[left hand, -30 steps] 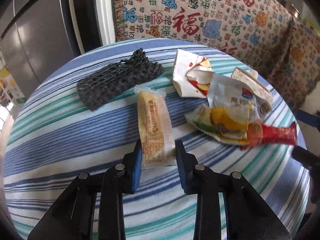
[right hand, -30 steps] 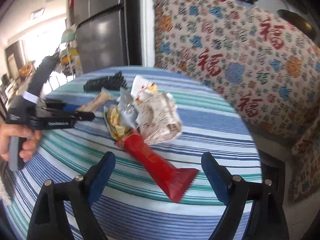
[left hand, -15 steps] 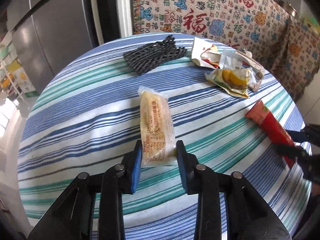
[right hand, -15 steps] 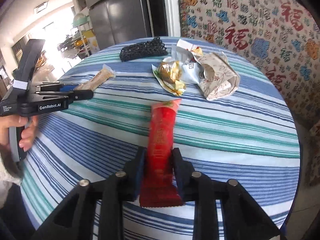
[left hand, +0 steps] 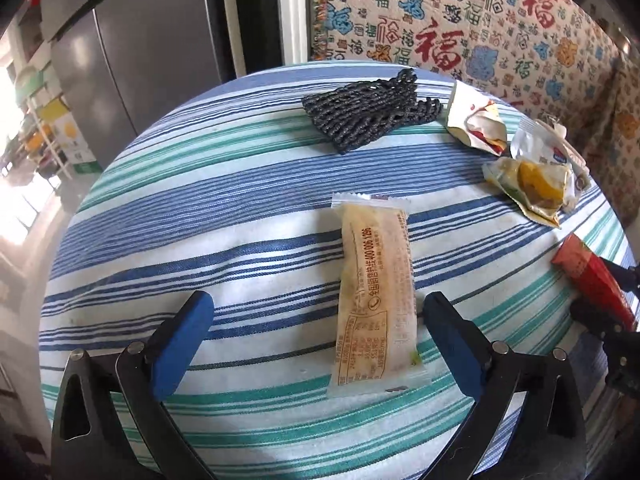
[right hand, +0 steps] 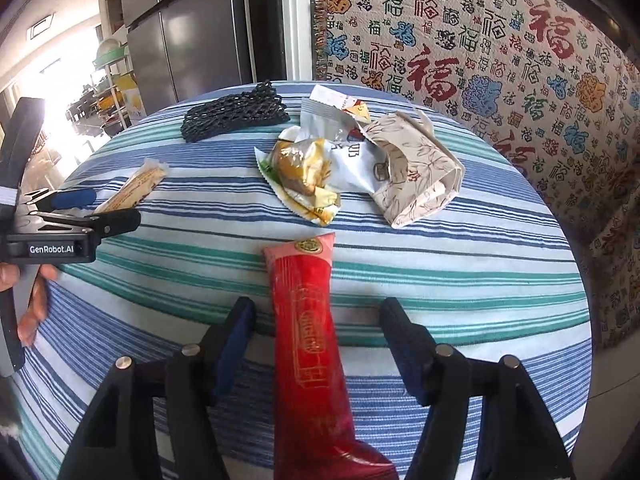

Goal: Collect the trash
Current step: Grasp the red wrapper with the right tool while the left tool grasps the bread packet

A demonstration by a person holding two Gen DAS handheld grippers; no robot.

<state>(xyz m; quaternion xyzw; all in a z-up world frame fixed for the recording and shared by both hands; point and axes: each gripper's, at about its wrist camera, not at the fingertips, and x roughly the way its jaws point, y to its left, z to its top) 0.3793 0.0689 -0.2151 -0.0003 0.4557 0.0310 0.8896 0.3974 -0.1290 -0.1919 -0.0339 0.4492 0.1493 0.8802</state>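
Left wrist view. The left gripper (left hand: 316,332) is opening, its blue pads standing wide apart over the striped table (left hand: 208,216). The yellow wrapper (left hand: 376,300) is lying flat on the cloth between the pads, nearer the right pad and just beside it, gripped by neither. Beyond it, a black net (left hand: 368,114) is resting at the far edge, and a heap of crumpled wrappers (left hand: 528,168) is lying to the right. At the right border, the tip of the red wrapper (left hand: 588,276) is showing among the dark fingers of the other tool.

Right wrist view. The right gripper (right hand: 316,348) is opening, its pads parted on either side of the red wrapper (right hand: 308,328), which is lying lengthwise on the table (right hand: 460,276) with a gap at each pad; it is released. Ahead of the wrapper's far end, the crumpled wrappers (right hand: 312,172) are lying against a paper bag (right hand: 416,176), with the net (right hand: 236,114) behind. At left, a hand (right hand: 32,296) is holding the left gripper (right hand: 92,208), with the yellow wrapper (right hand: 136,188) by its fingers.
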